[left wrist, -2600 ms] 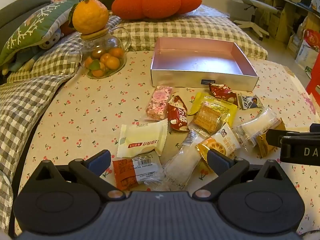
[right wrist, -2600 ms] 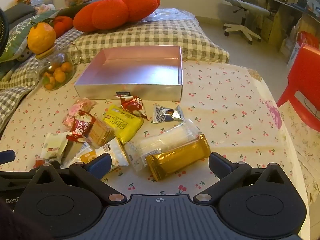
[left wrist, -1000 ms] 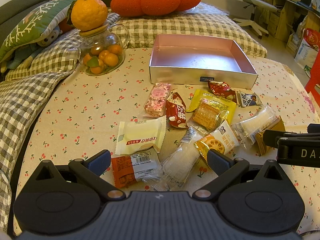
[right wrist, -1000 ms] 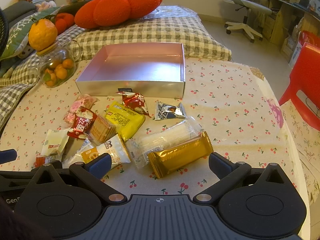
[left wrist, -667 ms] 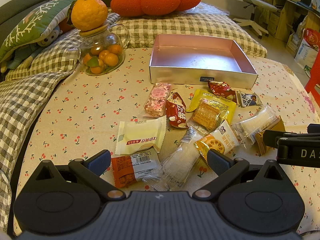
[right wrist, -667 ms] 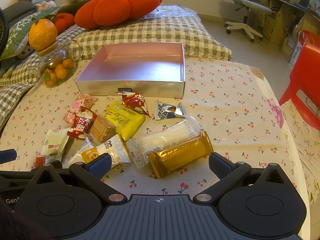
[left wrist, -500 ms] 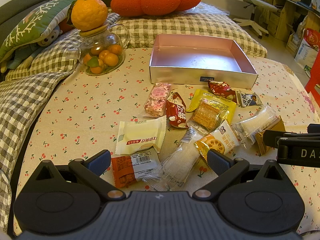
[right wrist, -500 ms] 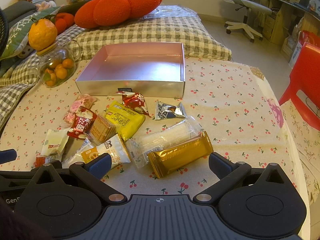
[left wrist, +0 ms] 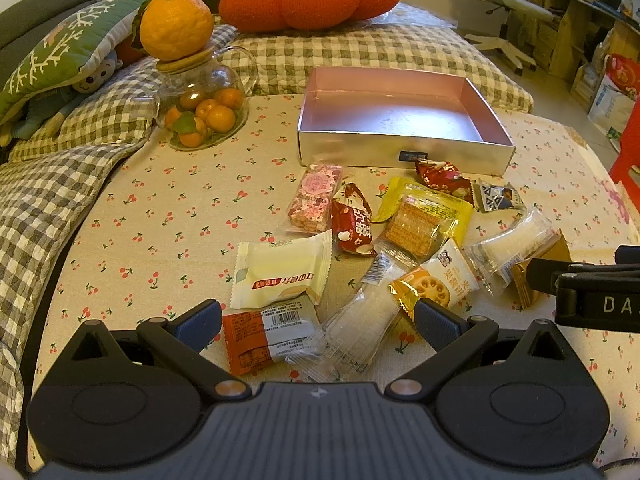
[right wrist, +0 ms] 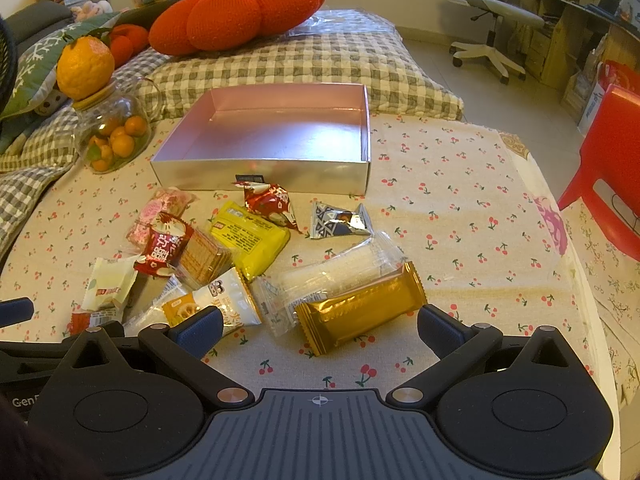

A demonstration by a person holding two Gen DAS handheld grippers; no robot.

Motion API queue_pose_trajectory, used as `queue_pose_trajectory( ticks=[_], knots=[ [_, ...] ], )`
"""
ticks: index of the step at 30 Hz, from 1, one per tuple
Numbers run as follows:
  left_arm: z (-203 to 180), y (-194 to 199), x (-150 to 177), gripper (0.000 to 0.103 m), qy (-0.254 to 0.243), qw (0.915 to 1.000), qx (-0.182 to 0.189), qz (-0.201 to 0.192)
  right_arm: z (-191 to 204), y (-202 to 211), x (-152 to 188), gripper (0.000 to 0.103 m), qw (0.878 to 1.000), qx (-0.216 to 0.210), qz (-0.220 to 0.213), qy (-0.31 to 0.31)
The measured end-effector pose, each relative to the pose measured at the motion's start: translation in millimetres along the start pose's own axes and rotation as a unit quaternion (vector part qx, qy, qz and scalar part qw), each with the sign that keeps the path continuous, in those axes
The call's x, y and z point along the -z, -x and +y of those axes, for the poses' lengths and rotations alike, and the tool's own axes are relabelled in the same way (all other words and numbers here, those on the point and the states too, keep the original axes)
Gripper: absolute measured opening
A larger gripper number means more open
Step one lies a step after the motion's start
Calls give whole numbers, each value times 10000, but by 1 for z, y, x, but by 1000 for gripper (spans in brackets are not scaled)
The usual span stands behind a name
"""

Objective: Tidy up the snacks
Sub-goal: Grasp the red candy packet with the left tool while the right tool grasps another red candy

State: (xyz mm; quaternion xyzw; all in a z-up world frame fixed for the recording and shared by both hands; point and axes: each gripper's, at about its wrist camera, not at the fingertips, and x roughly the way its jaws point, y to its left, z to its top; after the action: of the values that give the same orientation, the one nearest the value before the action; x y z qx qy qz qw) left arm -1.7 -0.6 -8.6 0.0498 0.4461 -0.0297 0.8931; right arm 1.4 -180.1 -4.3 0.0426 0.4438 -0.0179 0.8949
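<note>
Your right tool [right wrist: 319,326], its jaws apart and holding nothing, has the gold packet [right wrist: 360,309] just ahead between them, long axis crosswise; the left tool [left wrist: 316,320] also gapes.

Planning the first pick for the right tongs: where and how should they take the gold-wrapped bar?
Probably across the middle of the gold-wrapped bar, pinching its two long edges from above. It lies flat and slanted, its upper long edge tucked under the clear rice-cracker pack, so turn the open right tongs to match the slant.
</note>
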Motion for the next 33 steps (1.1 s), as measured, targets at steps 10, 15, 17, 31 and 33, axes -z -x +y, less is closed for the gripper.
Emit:
queue_pose_trajectory(
  ticks=[10,15,17,31,33],
  knots=[
    [7,-5,-16,103,-100,9999,94,63,-11,2,-14,103,10000,9,-15,-95],
    [14,-9,-29,103,-189,9993,287,169,-16,-2,-28,103,9993,-235,237,-175],
    [16,-10,-35,103,-195,9989,350,228,-17,-5,-33,103,9985,-335,354,-234],
    [45,-47,-61,76,654,9865,1403,534,-40,-46,-61,103,9879,-1143,658,-821],
    [46,-53,-64,68,773,9825,1596,573,-41,-55,-66,102,9846,-1351,625,-922]
  ],
)
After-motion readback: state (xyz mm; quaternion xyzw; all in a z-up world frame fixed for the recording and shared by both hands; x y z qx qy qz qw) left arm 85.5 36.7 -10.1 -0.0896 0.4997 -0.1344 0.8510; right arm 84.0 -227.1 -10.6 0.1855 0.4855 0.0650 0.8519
